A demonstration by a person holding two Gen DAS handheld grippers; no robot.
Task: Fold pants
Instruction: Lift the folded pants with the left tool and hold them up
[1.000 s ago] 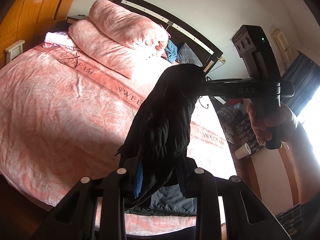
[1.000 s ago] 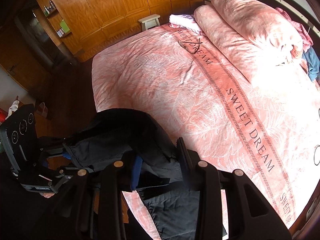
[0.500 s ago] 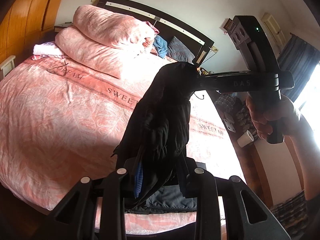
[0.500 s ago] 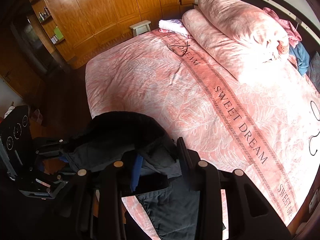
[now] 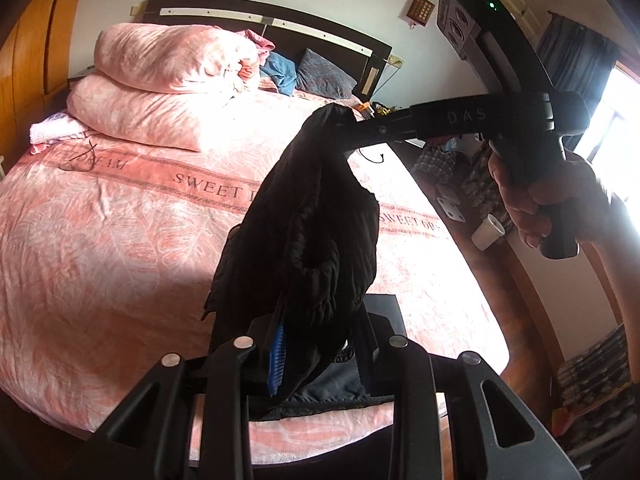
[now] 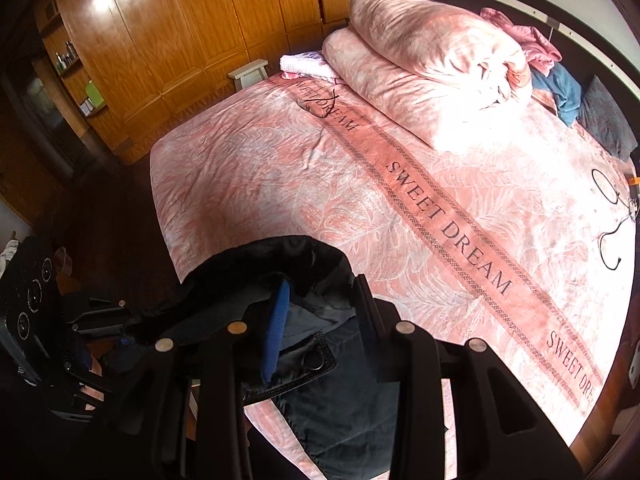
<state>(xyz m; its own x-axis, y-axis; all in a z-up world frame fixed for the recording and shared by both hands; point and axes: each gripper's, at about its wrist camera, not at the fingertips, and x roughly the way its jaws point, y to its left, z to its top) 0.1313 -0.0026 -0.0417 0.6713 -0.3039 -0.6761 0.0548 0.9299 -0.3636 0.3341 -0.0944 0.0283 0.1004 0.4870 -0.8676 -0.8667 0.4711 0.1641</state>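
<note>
Black pants (image 5: 316, 220) over a pink bedspread (image 5: 120, 220) (pale leaf pattern).

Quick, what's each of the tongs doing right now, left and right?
Left tongs: closed on the black pants, lifted above the bed.
Right tongs: closed on the same pants.

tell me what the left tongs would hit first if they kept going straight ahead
Probably only the bunched black fabric pants already clamped in the left tongs; beyond them, likely the pink patterned bedspread, though depth is unclear.
</note>
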